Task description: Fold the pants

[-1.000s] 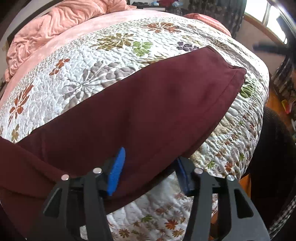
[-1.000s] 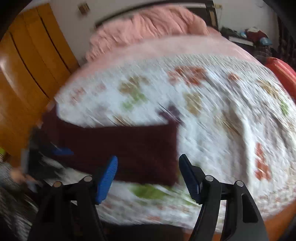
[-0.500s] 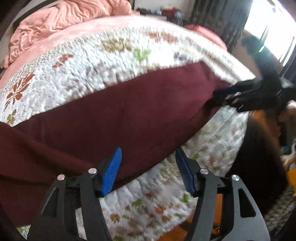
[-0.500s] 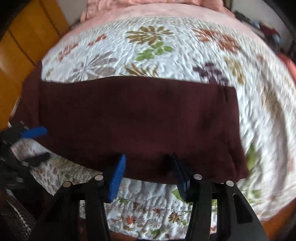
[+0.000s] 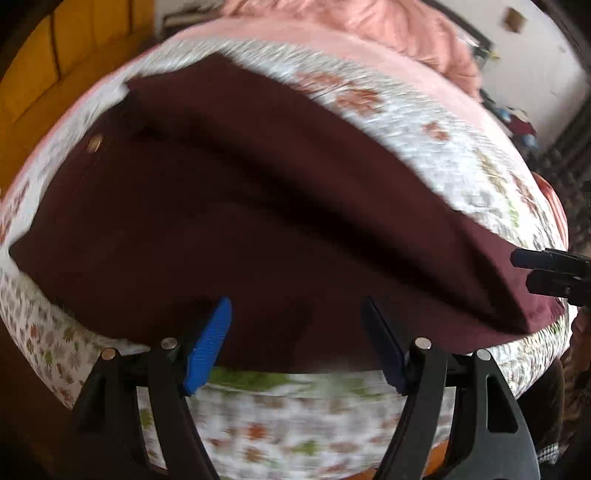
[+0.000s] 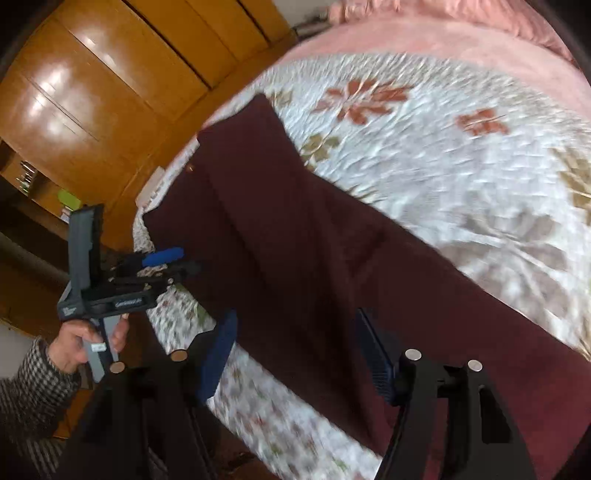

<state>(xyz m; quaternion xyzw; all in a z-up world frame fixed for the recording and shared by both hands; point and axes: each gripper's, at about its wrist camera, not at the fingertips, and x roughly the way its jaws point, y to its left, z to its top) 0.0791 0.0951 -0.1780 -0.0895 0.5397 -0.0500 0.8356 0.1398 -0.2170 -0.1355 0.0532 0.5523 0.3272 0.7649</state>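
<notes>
Left side: the left gripper [image 5: 295, 343] hangs over the near edge of the pants [image 5: 258, 206], jaws spread and just lately opening wider, with nothing pinched; the cloth lies beyond the pads, not between them. In the right wrist view the same tool [image 6: 166, 258] shows beside the waist end, held by a hand [image 6: 79, 341] in a checked sleeve [image 6: 29, 384].

Centre: the dark red pants [image 6: 295, 251] lie lengthwise along the near edge of the bed [image 5: 406, 110], one leg laid over the other, a small metal button [image 5: 95, 142] showing at the waist. Judgement: the lengthwise fold looks done and the crosswise fold is still to come.

Right side: the right gripper [image 6: 295, 350] hovers over the leg part, jaws spread and lately widening, empty. Judgement: both tools stand ready to take new holds on the near edge.

Surface and room: a white quilt [image 6: 461, 155] with a flower print covers the bed, a pink blanket [image 5: 388, 22] bunched at its far end. A wooden wardrobe [image 6: 110, 74] stands behind. Both views are blurred.
</notes>
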